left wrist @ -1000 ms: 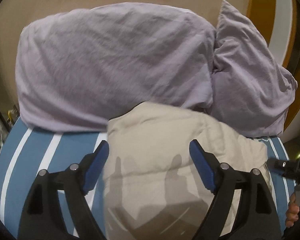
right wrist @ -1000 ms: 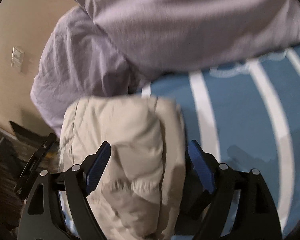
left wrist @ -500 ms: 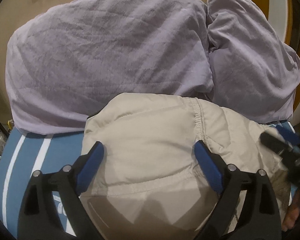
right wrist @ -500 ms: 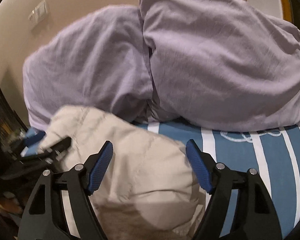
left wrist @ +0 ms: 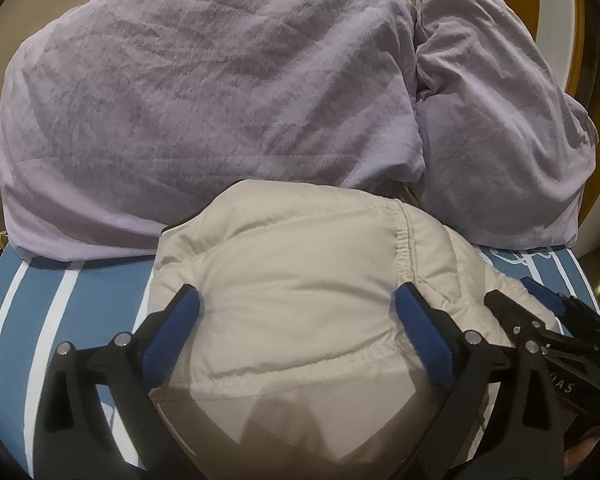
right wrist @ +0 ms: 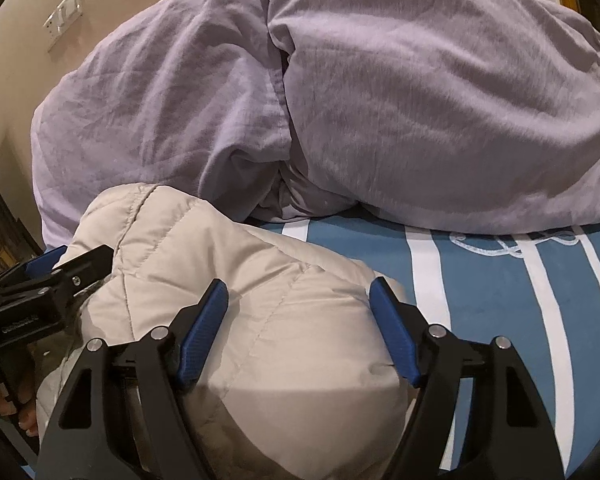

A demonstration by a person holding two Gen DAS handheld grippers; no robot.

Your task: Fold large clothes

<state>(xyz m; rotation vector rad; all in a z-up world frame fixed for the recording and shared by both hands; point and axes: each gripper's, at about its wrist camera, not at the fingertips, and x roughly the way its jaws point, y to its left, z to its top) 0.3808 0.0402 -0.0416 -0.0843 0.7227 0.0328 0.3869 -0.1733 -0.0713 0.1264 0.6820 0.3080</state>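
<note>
in front of you there are two lilac pillows: the left pillow (left wrist: 204, 112) is large and very wrinkled, and the right pillow (left wrist: 496, 132) leans against it, so they touch. both rest on the bed sheet (right wrist: 500, 292), which is blue with white stripes and a white line drawing near the right pillow. behind them you see a beige wall (right wrist: 16, 92) with a white switch plate (right wrist: 64, 18).
</note>
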